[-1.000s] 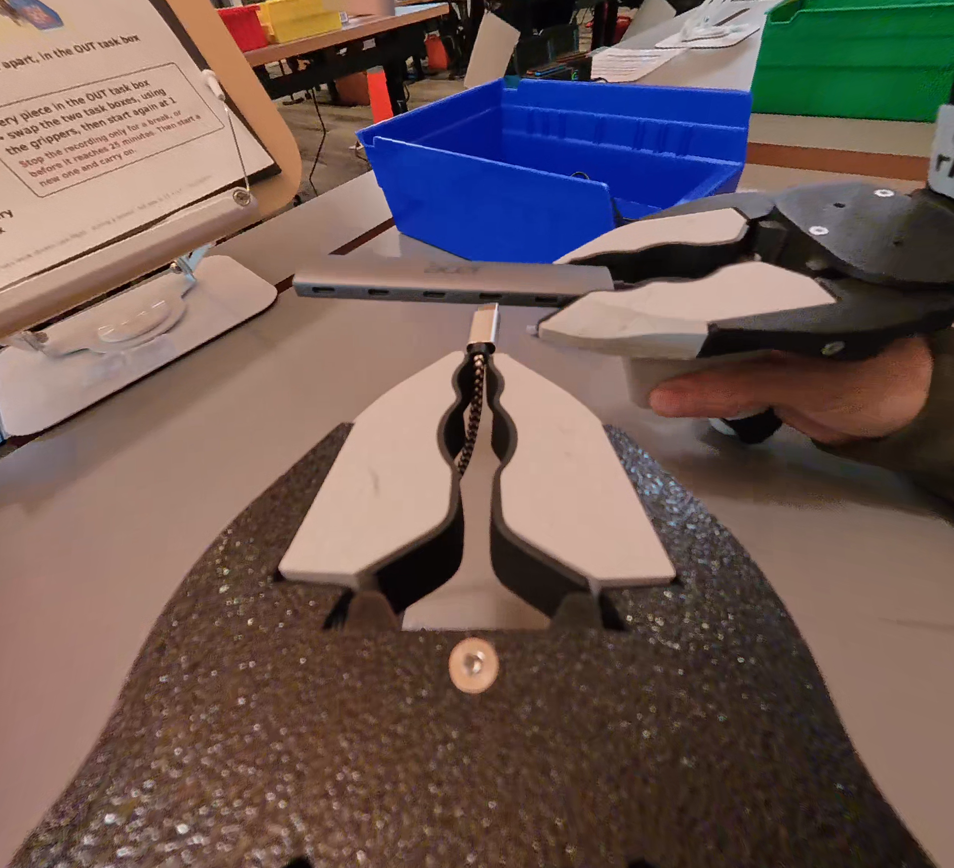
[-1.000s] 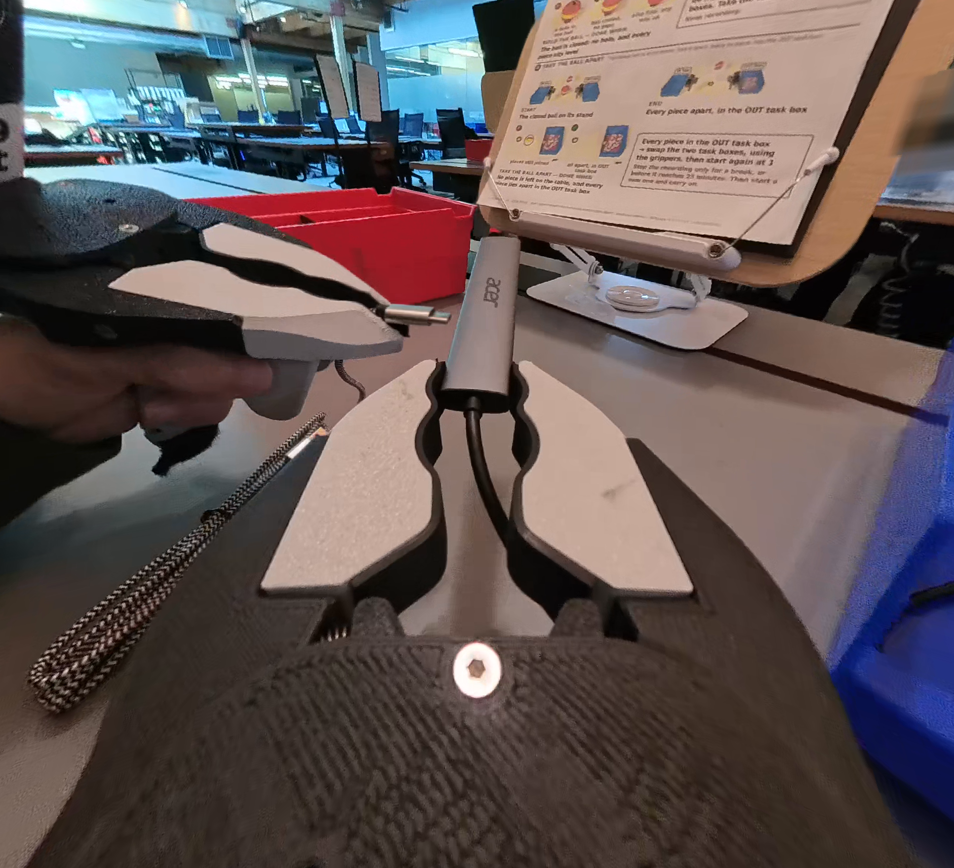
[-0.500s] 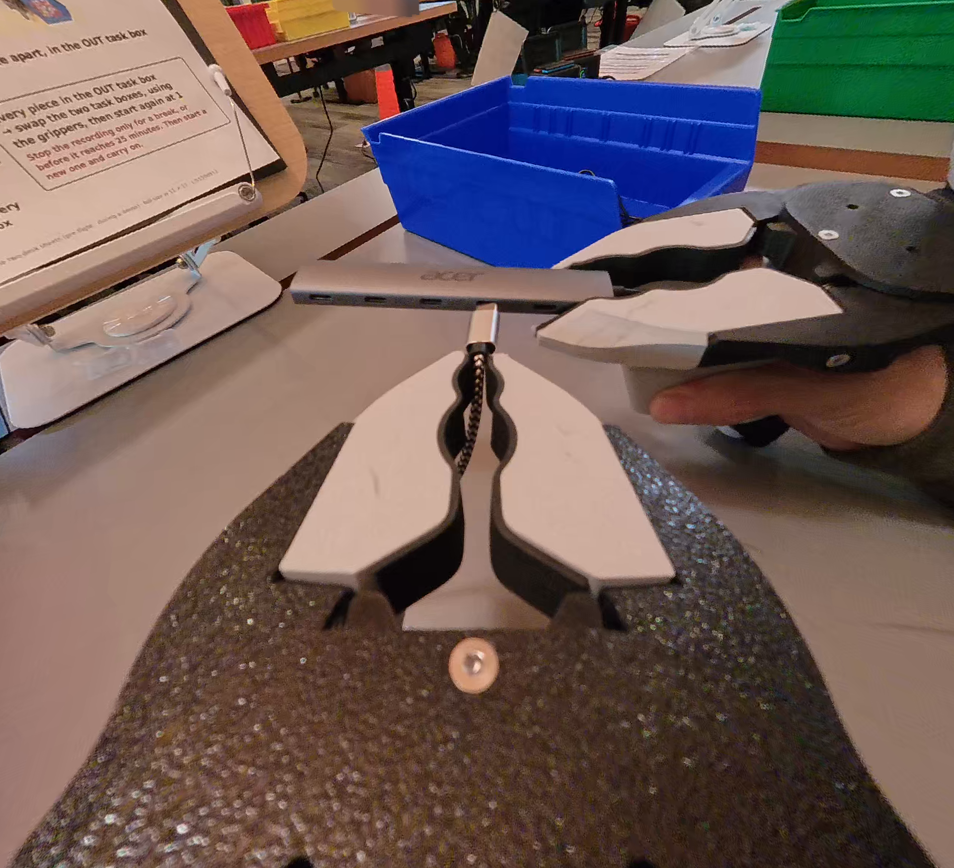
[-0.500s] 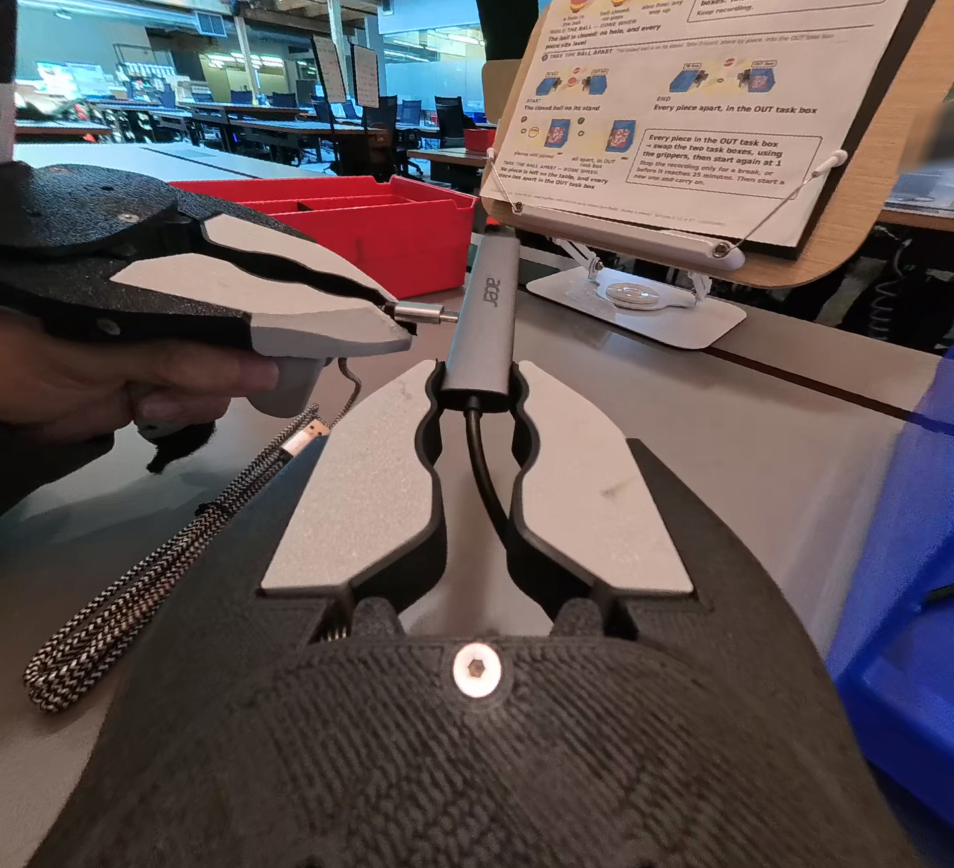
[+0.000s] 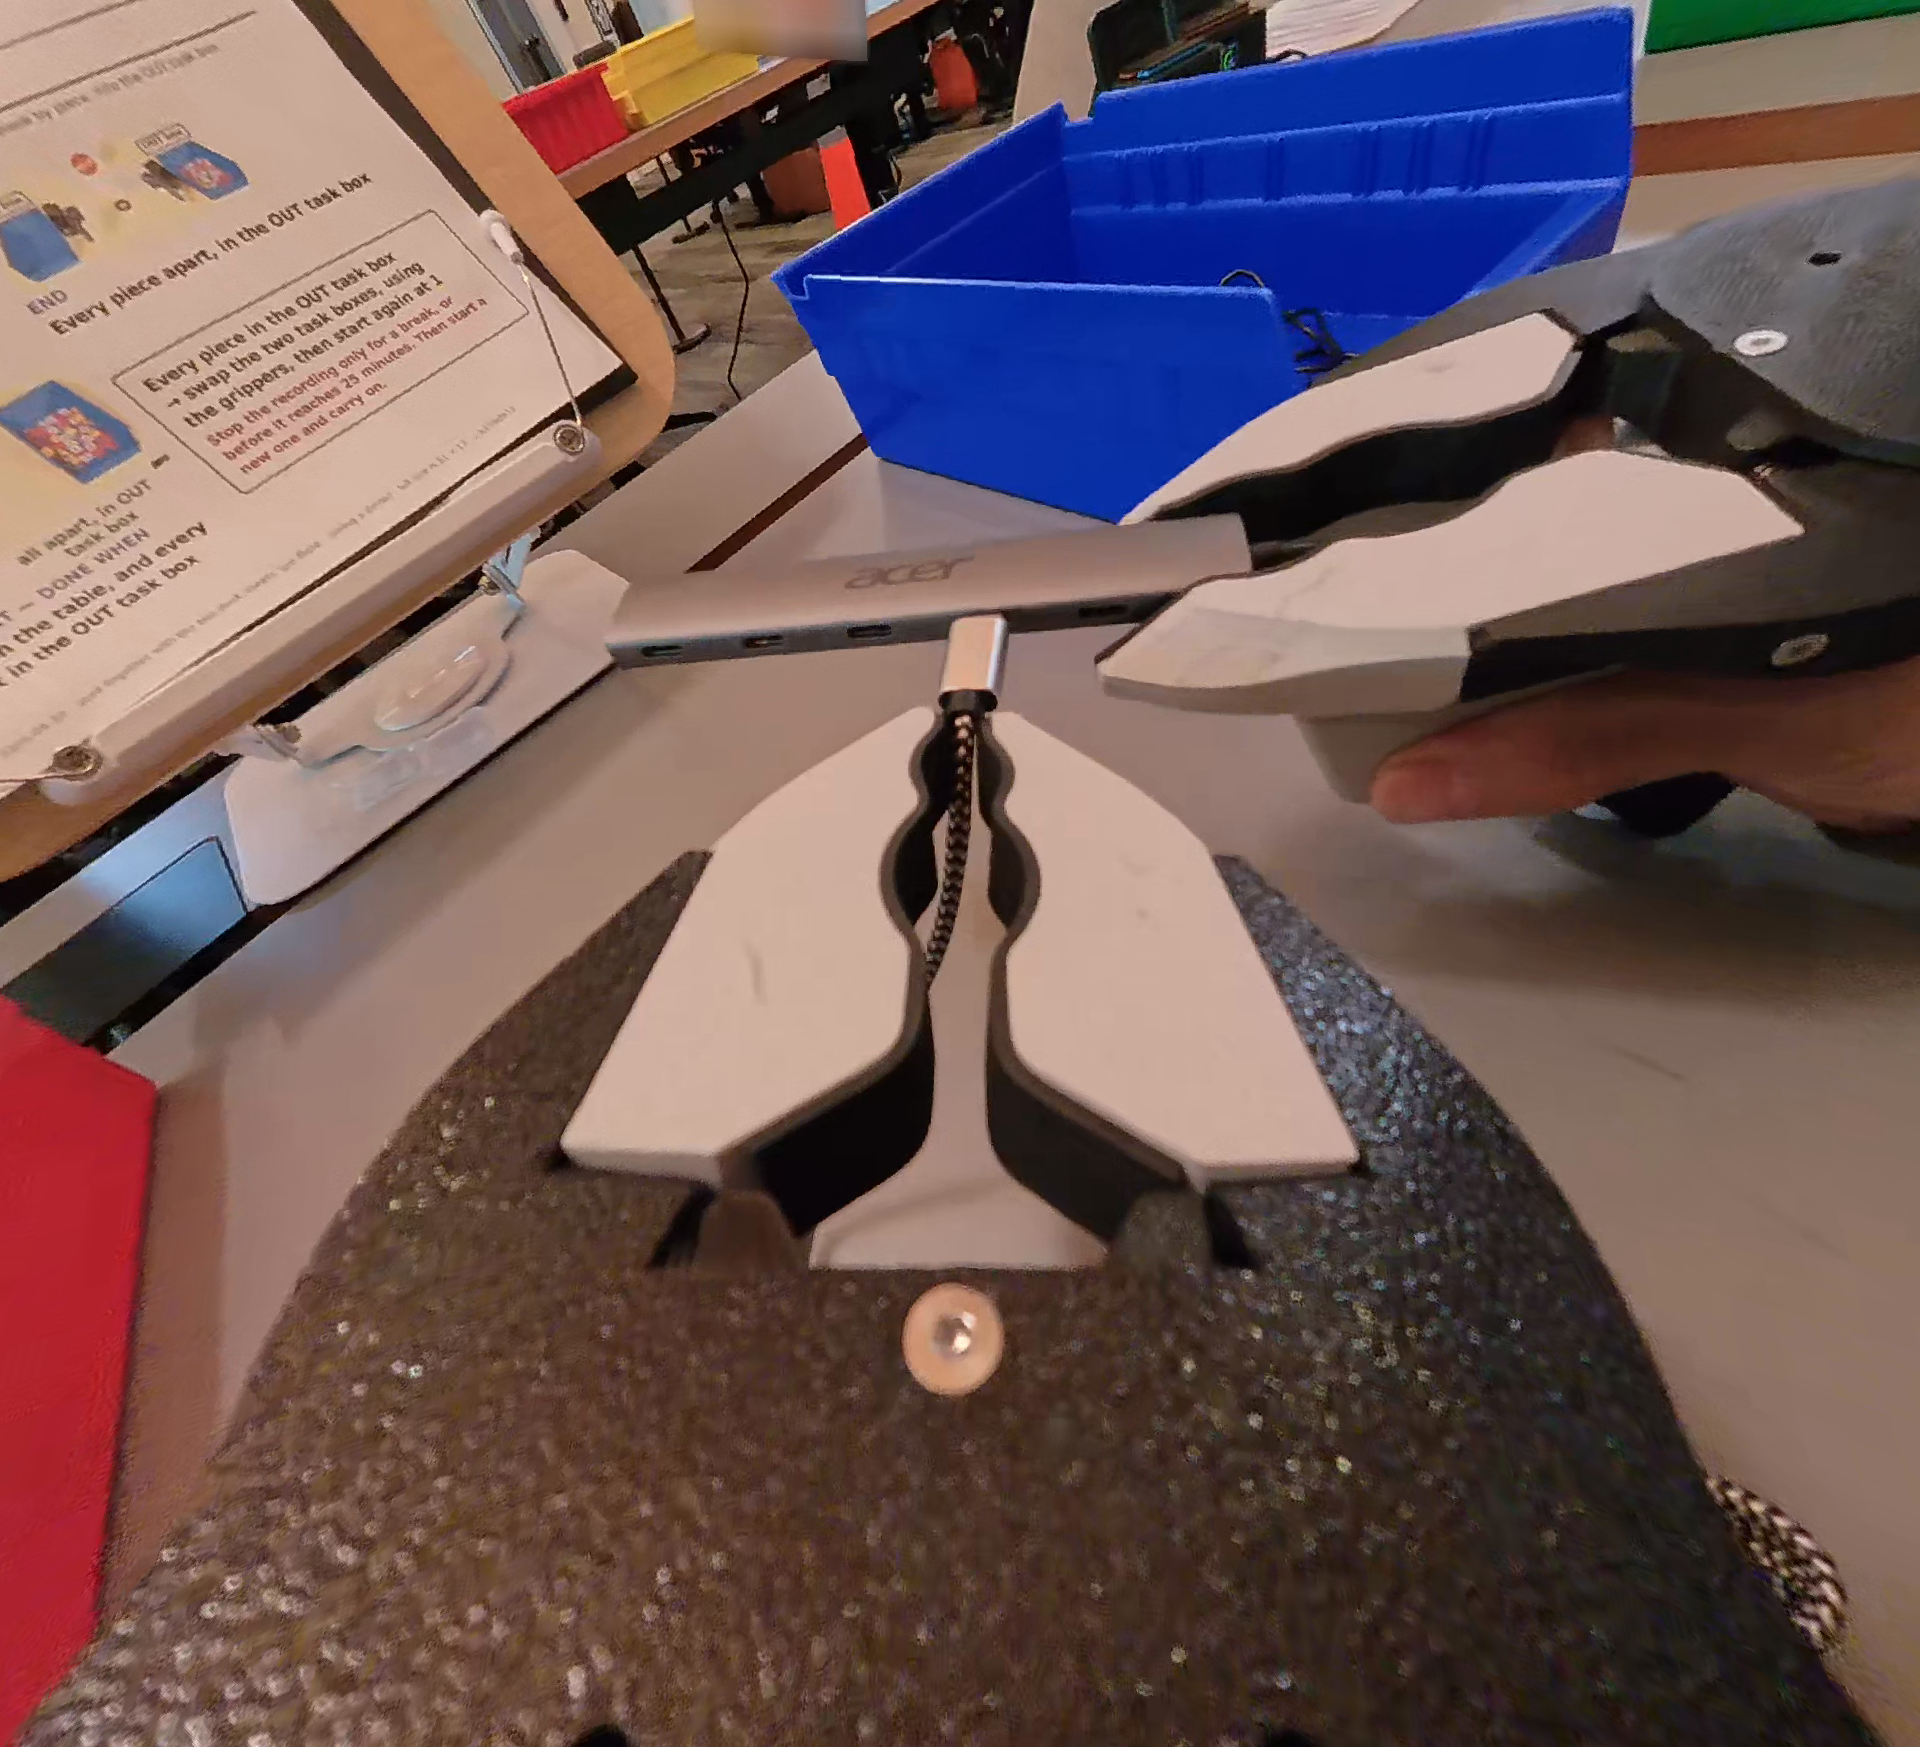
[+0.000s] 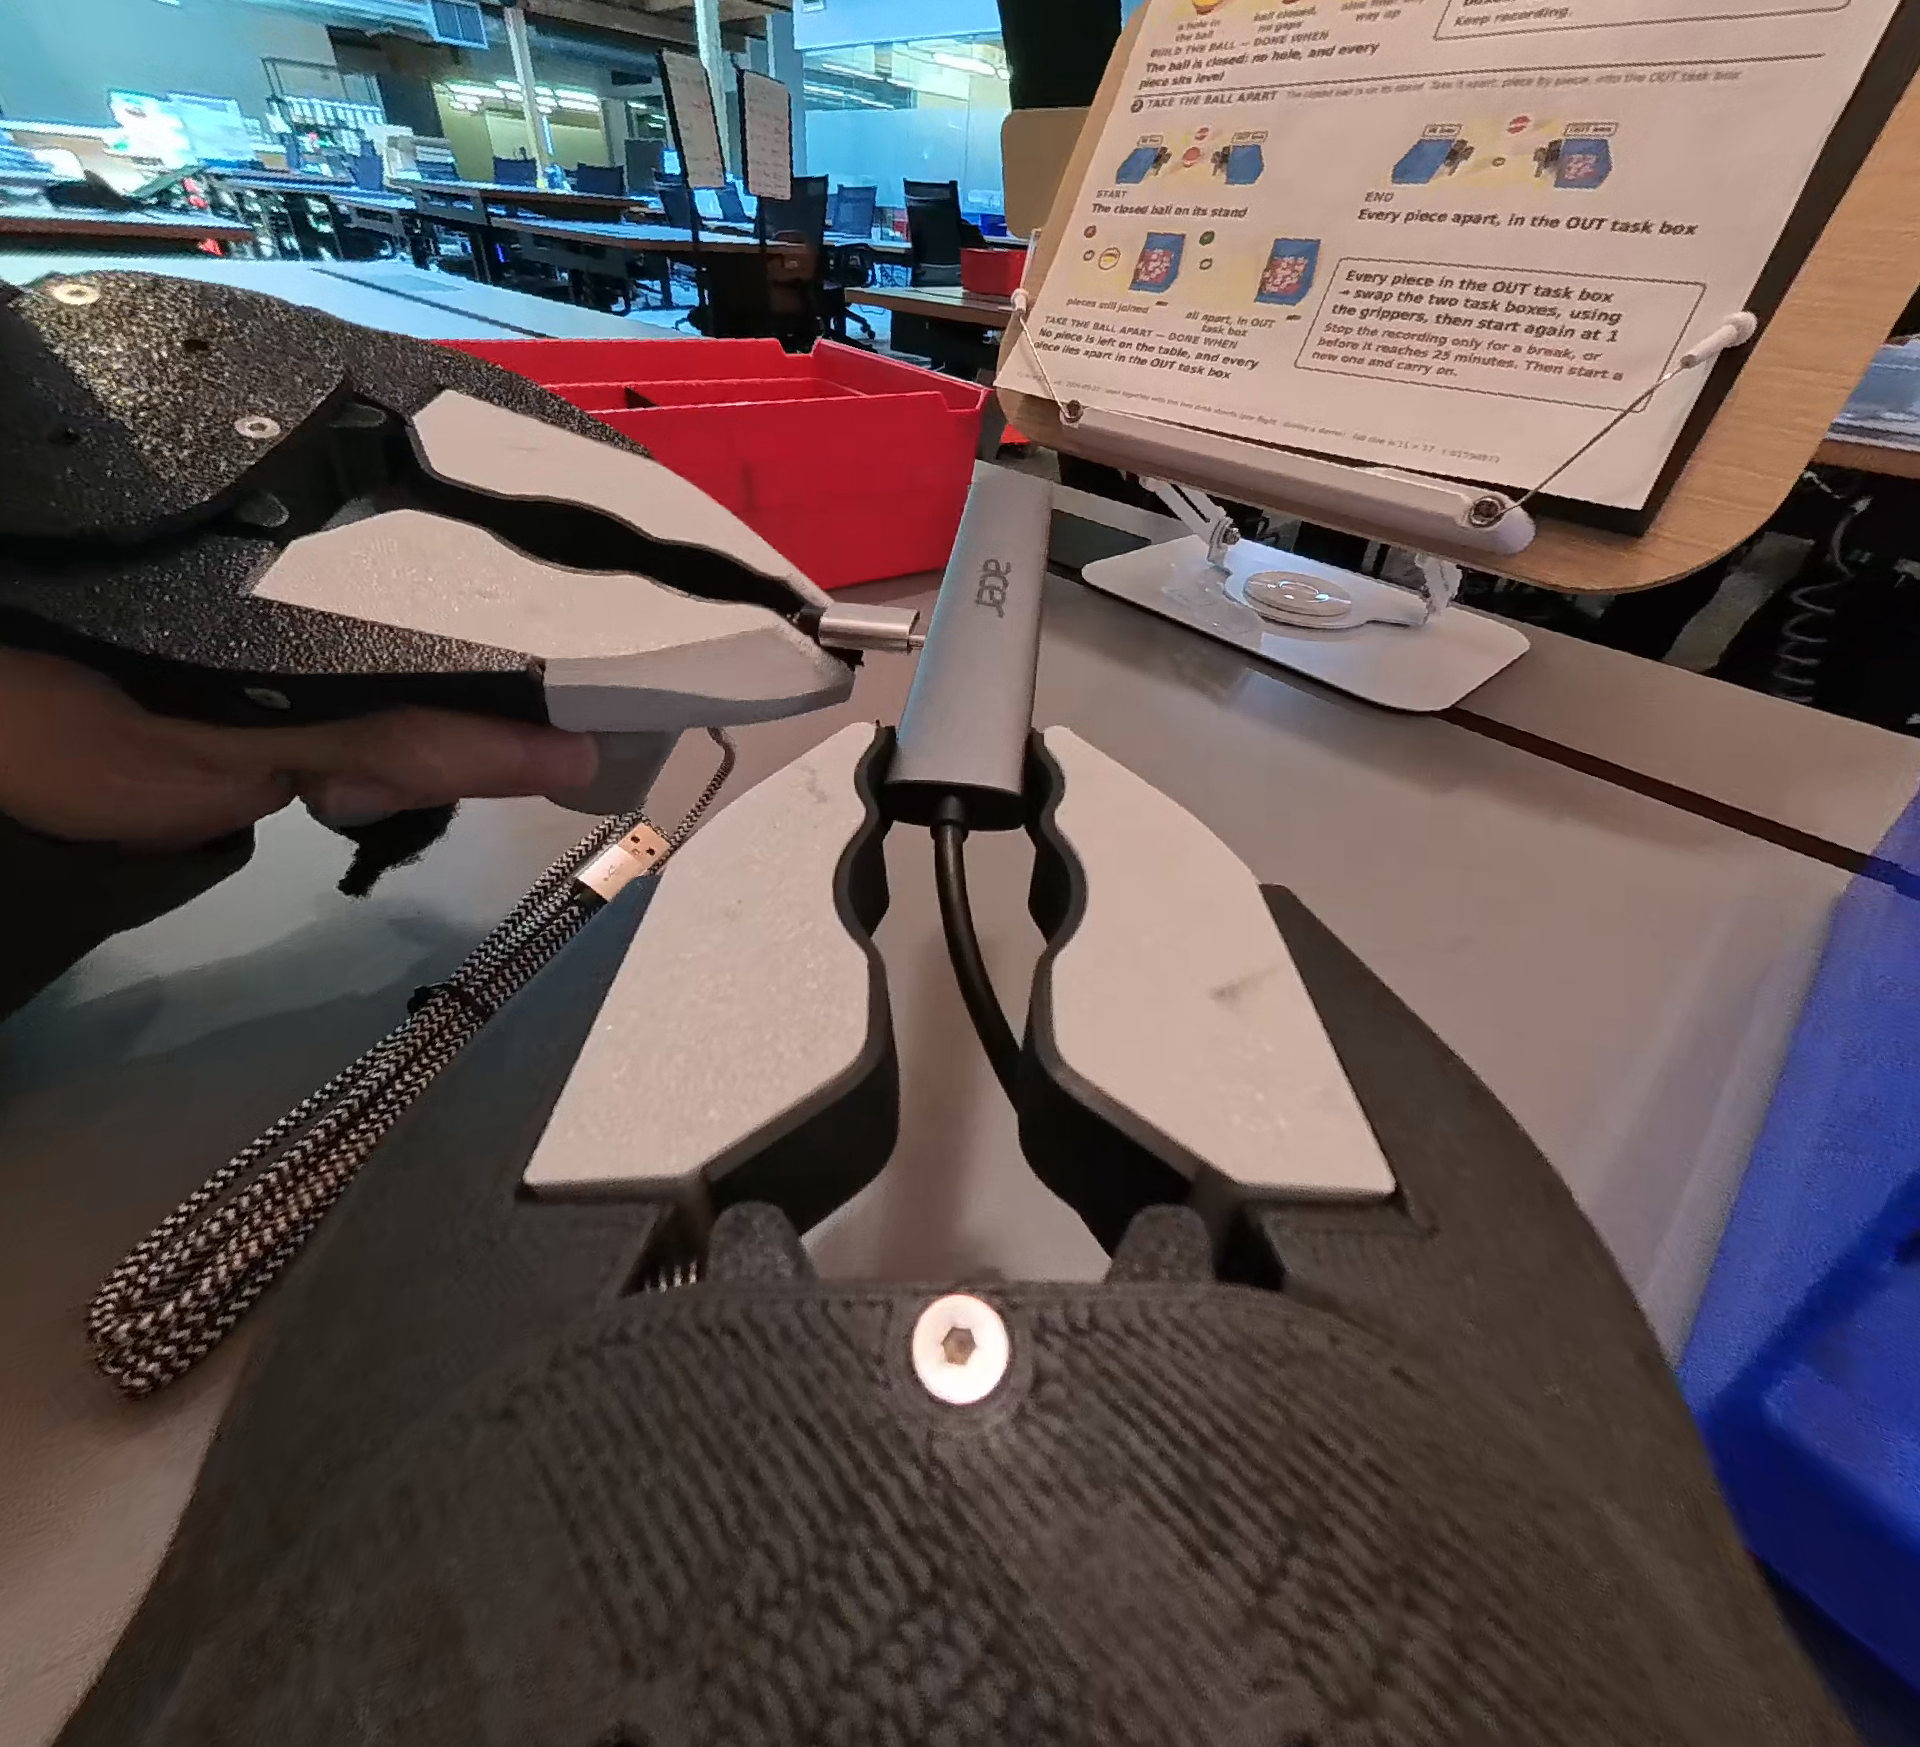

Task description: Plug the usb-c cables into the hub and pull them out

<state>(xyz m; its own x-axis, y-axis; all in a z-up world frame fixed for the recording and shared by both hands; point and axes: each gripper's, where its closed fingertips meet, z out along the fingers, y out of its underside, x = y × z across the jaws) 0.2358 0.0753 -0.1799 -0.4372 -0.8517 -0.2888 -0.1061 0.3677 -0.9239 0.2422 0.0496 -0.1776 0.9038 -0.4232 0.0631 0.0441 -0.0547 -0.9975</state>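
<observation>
Grey table [image 5: 1558, 1022], blue bin [image 5: 1039, 388] behind, document stand [image 5: 343, 762] at left. Right gripper [image 6: 956, 752] clamps the hub [image 6: 977, 637] by its cabled end — held above the table. Left gripper [image 5: 961, 726] pinches the braided usb-c cable [image 5: 951, 866]; its plug [image 5: 975, 653] sits at the hub's port row, seating unclear.

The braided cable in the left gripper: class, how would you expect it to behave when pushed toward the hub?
The braided cable probably flops: its slack droops to the table. The metal plug, gripped close behind by the left gripper, likely stays steady. The hub looks rigid in the right gripper.
</observation>
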